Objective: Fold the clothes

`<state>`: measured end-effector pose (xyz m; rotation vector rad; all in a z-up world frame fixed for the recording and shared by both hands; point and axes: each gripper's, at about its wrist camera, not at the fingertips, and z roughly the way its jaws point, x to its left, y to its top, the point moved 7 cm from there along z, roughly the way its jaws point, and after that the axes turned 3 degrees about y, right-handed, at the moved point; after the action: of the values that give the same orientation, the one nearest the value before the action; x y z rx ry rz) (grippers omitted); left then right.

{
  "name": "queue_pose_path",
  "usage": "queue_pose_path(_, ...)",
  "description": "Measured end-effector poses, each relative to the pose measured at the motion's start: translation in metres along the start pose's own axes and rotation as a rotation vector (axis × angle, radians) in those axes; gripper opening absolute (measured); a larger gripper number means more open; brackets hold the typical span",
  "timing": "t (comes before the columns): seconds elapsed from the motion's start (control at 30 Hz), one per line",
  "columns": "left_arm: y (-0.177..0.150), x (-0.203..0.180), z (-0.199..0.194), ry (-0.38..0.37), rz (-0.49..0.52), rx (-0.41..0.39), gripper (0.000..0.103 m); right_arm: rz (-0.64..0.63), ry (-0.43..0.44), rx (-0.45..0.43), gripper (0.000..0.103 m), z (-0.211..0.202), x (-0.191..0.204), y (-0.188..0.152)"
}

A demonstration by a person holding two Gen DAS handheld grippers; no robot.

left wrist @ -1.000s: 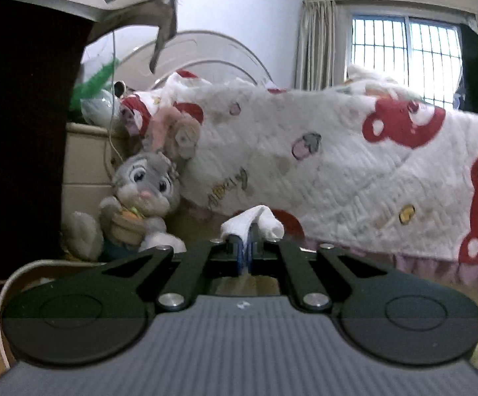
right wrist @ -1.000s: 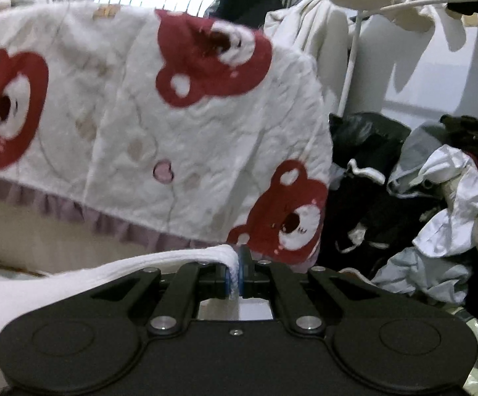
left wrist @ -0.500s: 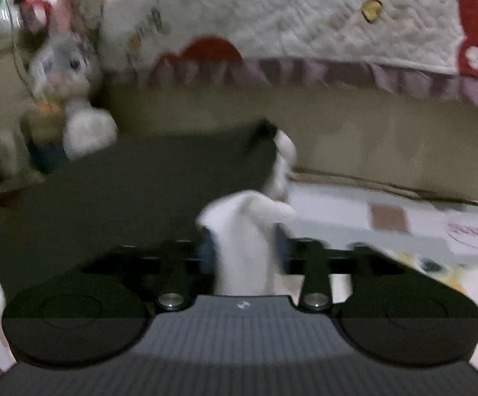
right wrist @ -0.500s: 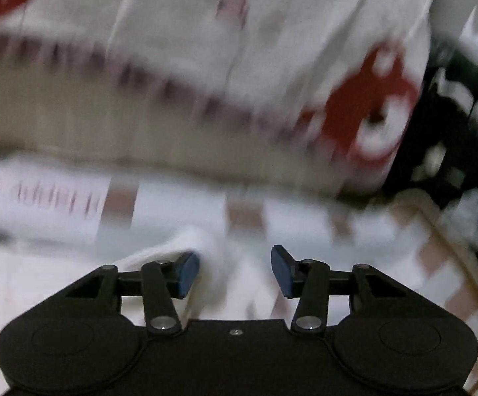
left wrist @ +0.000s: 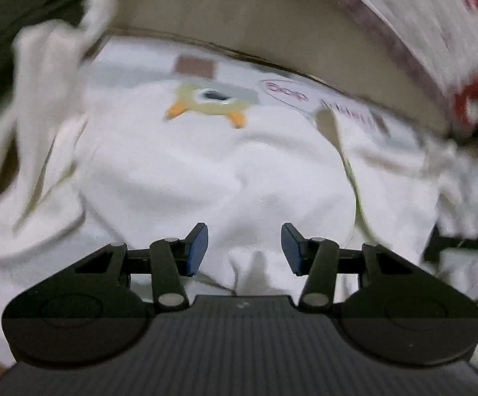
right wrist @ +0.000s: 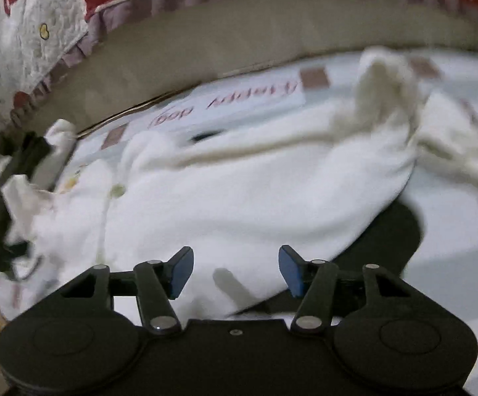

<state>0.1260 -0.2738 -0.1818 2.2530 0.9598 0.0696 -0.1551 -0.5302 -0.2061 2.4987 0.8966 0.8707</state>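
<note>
Here, nearest the left wrist camera, the left gripper [left wrist: 244,246] stands with its blue-padded fingers [left wrist: 196,248] spread wide and nothing between them, poised just above the near edge of a white garment [left wrist: 212,178]. The garment lies spread on a pale play mat [left wrist: 281,90] printed with brown squares, a duck-like figure and pink lettering. In this view its long axis runs left to right across the frame. One end [left wrist: 50,66] stands lifted and blurred at the upper left, and the other end trails off toward the right edge, also blurred. A thin seam or cord [left wrist: 351,178] curves down the cloth right of centre.

From the right wrist camera, the right gripper [right wrist: 236,270] is likewise spread wide and empty, its pads over the garment's [right wrist: 239,198] near hem. The cloth stretches from the crumpled left side to a bunched, raised end [right wrist: 384,85] at the upper right. A dark rounded shape [right wrist: 387,241] lies under the garment's lower right edge; whether it is shadow or cloth cannot be told.

Beyond the mat [right wrist: 232,102] rises the beige side of a bed [right wrist: 239,43]. Over it hangs a white quilt [right wrist: 57,10] with red bear prints and a mauve ruffled hem.
</note>
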Motion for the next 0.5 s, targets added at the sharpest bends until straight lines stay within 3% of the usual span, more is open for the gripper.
queue_pose_path(0.03,0.0,-0.014,0.002,0.033,0.109,-0.027,0.048,0.007,0.003,0.018,0.063,0.002,0.002,-0.006)
queue_pose_path(0.13,-0.006,-0.032,0.005,-0.011,0.18,-0.065,0.05,0.028,0.011,0.07,0.063,0.008,0.008,-0.026)
queue_pose_path(0.2,-0.019,-0.028,0.014,-0.077,0.142,-0.023,0.051,0.045,0.018,0.1,0.063,0.01,0.013,-0.035)
queue_pose_path(0.3,-0.024,-0.012,0.037,-0.092,0.055,0.066,0.051,0.018,-0.011,0.093,0.063,0.001,0.031,-0.029)
queue_pose_path(0.4,-0.011,0.0,0.036,-0.095,-0.009,0.049,0.051,-0.072,-0.038,0.1,0.063,-0.013,0.057,-0.025)
queue_pose_path(0.5,-0.005,0.011,0.019,-0.136,-0.091,0.047,0.051,-0.067,-0.028,0.089,0.064,-0.008,0.064,-0.028)
